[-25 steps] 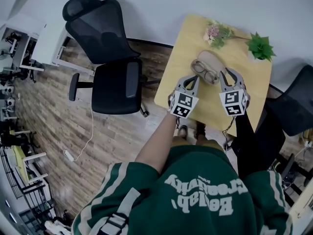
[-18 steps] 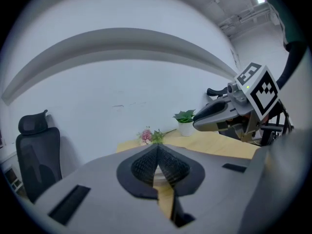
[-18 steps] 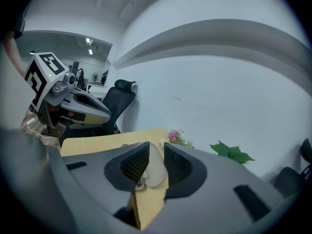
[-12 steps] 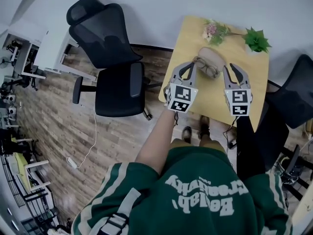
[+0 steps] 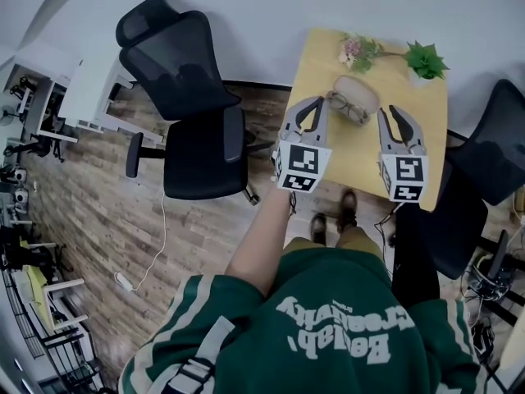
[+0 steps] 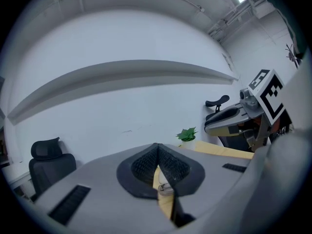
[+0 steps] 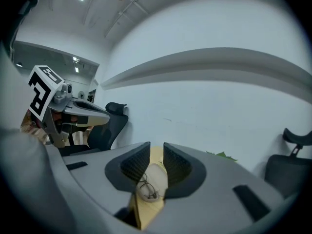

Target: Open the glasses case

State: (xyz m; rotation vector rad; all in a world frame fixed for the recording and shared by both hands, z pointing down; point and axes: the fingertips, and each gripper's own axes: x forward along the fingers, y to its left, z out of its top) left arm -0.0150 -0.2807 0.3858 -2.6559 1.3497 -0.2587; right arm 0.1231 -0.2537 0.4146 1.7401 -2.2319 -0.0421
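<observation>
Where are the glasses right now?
In the head view, the glasses lie in the open case on the table, just before the flowers and left of the plant.

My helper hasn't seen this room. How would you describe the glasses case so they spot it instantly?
Find the small light wooden table by the white wall. Toward its far edge, in front of the pink flowers and green potted plant, lies the beige oval glasses case. It alone lies flat and open, with spectacles inside.
</observation>
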